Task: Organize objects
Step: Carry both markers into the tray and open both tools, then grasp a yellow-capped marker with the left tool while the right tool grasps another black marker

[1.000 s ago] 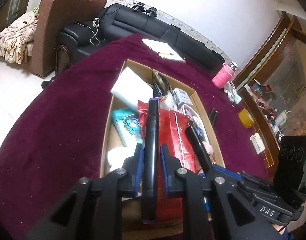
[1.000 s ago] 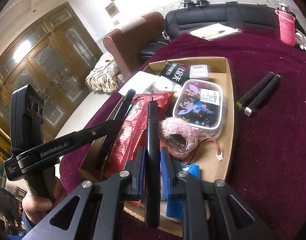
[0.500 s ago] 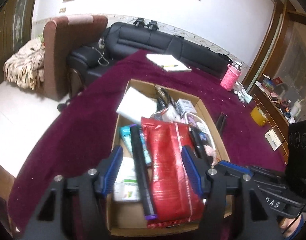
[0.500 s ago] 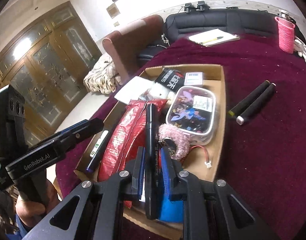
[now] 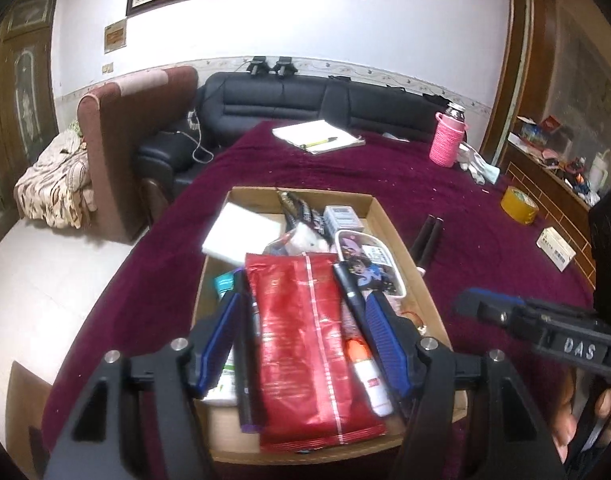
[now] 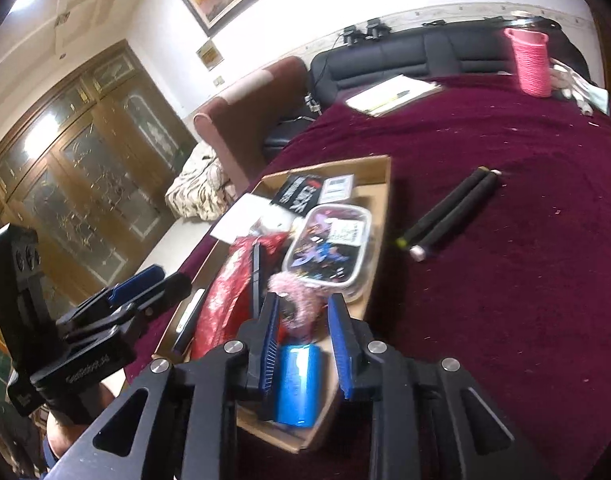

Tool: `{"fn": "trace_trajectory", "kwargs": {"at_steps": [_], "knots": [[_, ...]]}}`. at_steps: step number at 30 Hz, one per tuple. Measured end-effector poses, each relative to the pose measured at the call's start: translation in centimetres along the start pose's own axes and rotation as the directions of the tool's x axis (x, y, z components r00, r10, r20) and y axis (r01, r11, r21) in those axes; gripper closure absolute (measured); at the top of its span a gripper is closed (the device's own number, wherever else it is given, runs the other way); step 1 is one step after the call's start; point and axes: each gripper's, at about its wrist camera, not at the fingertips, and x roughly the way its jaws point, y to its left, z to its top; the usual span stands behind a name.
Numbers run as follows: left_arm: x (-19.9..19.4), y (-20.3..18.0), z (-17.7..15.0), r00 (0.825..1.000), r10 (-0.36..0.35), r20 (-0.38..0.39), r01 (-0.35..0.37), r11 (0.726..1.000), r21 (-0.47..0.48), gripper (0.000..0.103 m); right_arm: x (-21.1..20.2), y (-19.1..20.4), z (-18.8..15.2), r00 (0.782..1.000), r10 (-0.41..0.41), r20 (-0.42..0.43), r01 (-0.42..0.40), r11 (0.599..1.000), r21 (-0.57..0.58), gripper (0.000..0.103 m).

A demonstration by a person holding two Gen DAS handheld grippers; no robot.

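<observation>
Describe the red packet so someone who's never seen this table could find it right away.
Start at the cardboard box on the maroon tablecloth. The red packet lies lengthwise down its middle, atop the clutter. It's the only glossy red foil thing there, flanked by slim black pens.

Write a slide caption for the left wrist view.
Left gripper, jaws opening and empty, above a cardboard box holding a red packet and black markers.

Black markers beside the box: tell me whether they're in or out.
Out. Both black markers lie side by side on the maroon cloth, outside the cardboard box.
</observation>
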Motion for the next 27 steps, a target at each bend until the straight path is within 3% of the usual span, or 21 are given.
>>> {"fn": "trace_trajectory", "kwargs": {"at_steps": [2,5,9,12,16,20,23,26,27], "knots": [[0.1,-0.8,0.2,1.0,-0.002,-0.007,0.002,1.0,0.019,0.039,-0.4,-1.1,0.4,1.0,-0.007,0.007,0.007,1.0,0.023,0.071],[0.4,-2.4,1.1,0.999,-0.029,-0.032,0.03,0.998,0.06,0.038,-0.8,-3.8,1.6,0.999,-0.047,0.018,0.045,0.997,0.06,0.056],[1.3,-4.8,2.9,0.989,-0.113,-0.092,0.121,0.988,0.092,0.038,-1.4,-9.1,2.8,0.984,-0.169,0.046,0.164,0.98,0.111,0.056],[2.8,-6.9,4.1,0.977,-0.152,-0.15,0.17,0.978,0.118,0.038,-1.2,-12.8,1.9,0.982,-0.187,0.041,0.175,0.965,0.196,0.056],[6.5,-9.9,5.8,0.955,-0.181,-0.235,0.221,0.963,0.155,0.038,-1.0,-15.2,1.9,0.987,-0.161,0.02,0.15,0.951,0.272,0.056],[12.7,-13.0,7.4,0.914,-0.186,-0.361,0.263,0.948,0.177,0.039,-2.2,-16.0,2.2,0.984,-0.172,0.047,0.15,0.943,0.297,0.056],[16.5,-14.9,8.2,0.889,-0.156,-0.43,0.272,0.936,0.224,0.047,-2.5,-16.6,2.2,0.983,-0.174,0.049,0.15,0.937,0.316,0.056],[19.7,-15.6,8.7,0.857,-0.155,-0.491,0.289,0.934,0.211,0.058,-2.5,-16.9,2.3,0.986,-0.161,0.05,0.136,0.934,0.332,0.056],[20.3,-15.7,8.8,0.856,-0.144,-0.497,0.282,0.935,0.215,0.063,-2.4,-16.9,2.3,0.985,-0.164,0.048,0.139,0.933,0.331,0.056]]}}
